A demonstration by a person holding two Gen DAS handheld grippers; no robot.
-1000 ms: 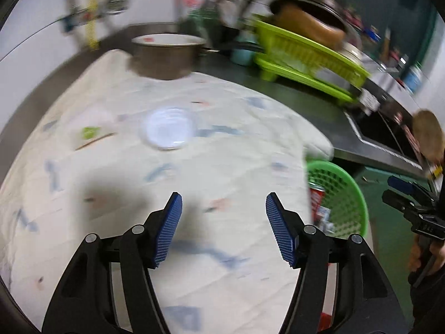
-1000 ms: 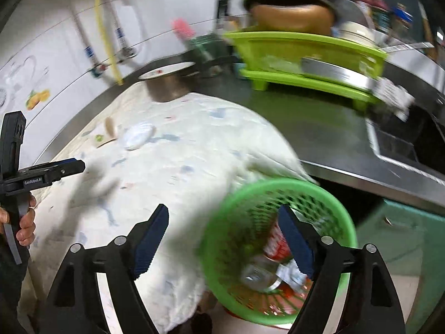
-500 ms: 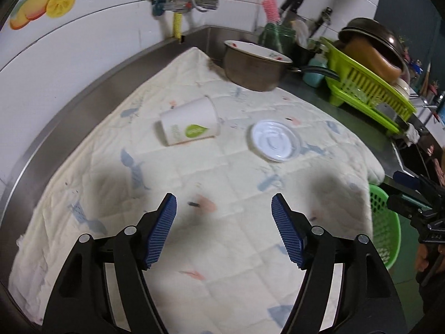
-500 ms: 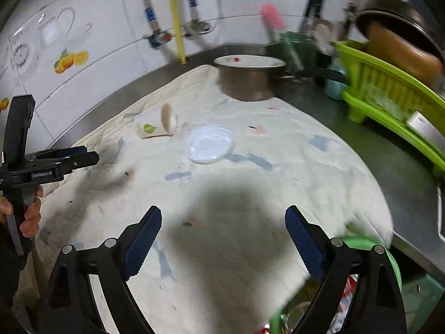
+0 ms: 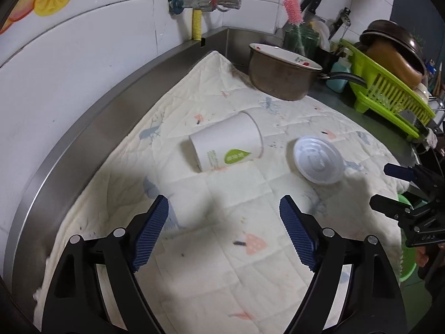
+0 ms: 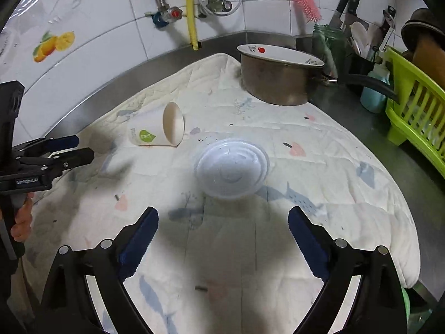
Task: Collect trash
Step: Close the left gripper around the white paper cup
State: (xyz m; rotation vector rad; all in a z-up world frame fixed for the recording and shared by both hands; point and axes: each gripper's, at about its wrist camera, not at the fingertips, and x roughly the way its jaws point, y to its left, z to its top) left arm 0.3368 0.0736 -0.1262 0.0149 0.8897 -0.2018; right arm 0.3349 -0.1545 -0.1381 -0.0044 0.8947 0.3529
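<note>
- The left gripper [image 5: 224, 217] is wide open and holds nothing. It hangs over the cream quilted cloth with small pictures on it [image 5: 250, 250].
- The white paper cup with a green leaf label [image 5: 226, 149] lies on its side on the cloth, straight ahead of the left gripper and a bit apart from it. It sits between the gripper and the brown metal pot with a white inside [image 5: 281, 76].
- The cup's long way runs sideways across this gripper's view. Its flat bottom points left and toward the gripper, and its open mouth points right, toward the pot.
- I think the left gripper is the nearer one to the cup, so it should take the cup.
- The clear round plastic lid [image 6: 230, 168] lies flat on the cloth to the right of the cup, well short of the pot.
- The right gripper [image 6: 222, 228] is wide open too and holds nothing. The lid is right in front of it, close by, so I think this gripper should take the lid.
- A moment ago both grippers were farther from the pot and the cup and lid looked smaller. Now both have moved in closer.
- A second ago the right gripper was pointing at a green basket with trash in it.
</note>
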